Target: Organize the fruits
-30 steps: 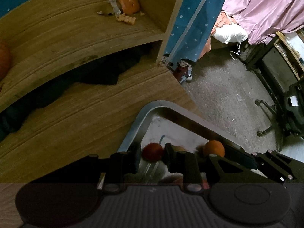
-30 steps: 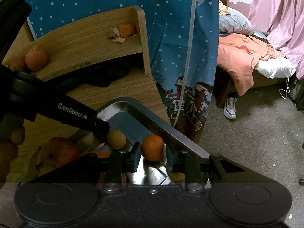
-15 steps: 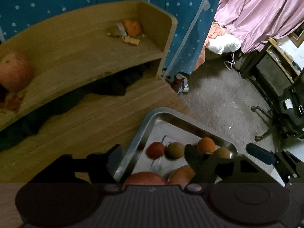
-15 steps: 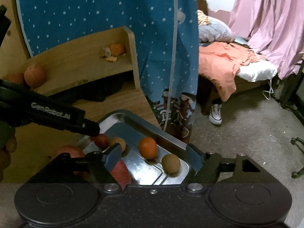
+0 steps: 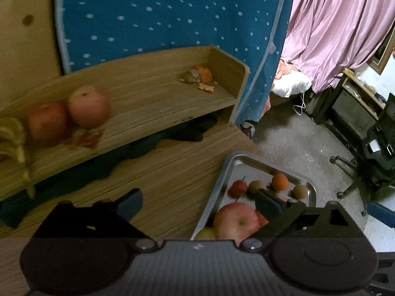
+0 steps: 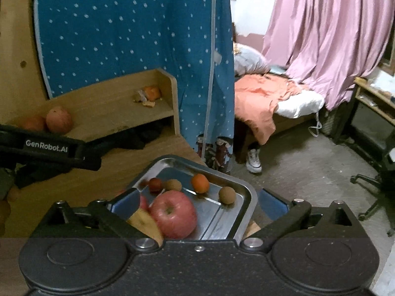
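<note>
A steel tray [image 5: 222,172] [image 6: 249,192] sits at the wooden desk's right corner. It holds a big red apple [image 5: 237,222] [image 6: 172,213], a small red fruit [image 5: 238,188] [image 6: 155,184], a small orange [image 5: 280,182] [image 6: 200,183] and two brown fruits [image 5: 255,186] [image 6: 227,194]. My left gripper [image 5: 200,202] is open and empty, above the tray's left edge. Raised over the tray, my right gripper [image 6: 197,199] is also open and empty. On the shelf lie two apples [image 5: 87,109] [image 6: 59,119] and bananas [image 5: 12,133].
A peeled orange with scraps [image 5: 205,74] lies at the shelf's right end. Dark cloth [image 5: 187,130] fills the gap under the shelf. The left gripper's body [image 6: 49,148] crosses the right wrist view. Beyond the desk edge are a blue dotted curtain [image 6: 123,37], a bed and an office chair [image 5: 370,162].
Both grippers opened, leaving the small red fruit and the small orange in the tray, then pulled back and up; more of the shelf and tray now shows.
</note>
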A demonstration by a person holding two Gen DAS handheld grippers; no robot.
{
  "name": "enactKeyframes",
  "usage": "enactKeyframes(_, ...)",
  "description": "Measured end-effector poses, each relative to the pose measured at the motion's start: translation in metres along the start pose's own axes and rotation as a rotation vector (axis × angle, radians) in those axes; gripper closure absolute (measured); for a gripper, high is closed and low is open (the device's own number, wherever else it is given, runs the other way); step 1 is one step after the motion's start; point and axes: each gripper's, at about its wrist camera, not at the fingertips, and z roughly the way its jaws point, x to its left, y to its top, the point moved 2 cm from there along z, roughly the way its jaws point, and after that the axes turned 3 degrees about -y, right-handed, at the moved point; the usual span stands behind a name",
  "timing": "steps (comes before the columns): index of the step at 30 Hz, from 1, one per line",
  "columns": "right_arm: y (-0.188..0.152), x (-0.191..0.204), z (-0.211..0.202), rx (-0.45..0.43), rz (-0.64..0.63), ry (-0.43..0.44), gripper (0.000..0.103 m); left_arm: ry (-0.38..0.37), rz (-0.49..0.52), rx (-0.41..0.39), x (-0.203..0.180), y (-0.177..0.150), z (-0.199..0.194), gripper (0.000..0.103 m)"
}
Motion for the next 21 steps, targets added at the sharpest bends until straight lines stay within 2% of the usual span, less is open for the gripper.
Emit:
enactKeyframes(11, -0.031, 0.062, -0.102, -0.087, -0.004, -0.115, 0.001, -0.055, 0.035, -0.081, 0.051, -0.043, -0.086, 0.0)
enactKeyframes(21, -0.053, 0.096, -0.166, -0.136, 0.014, -0.116, 0.001, -0.069, 0.034, -0.098, 0.074, -0.075, -0.14, 0.0)
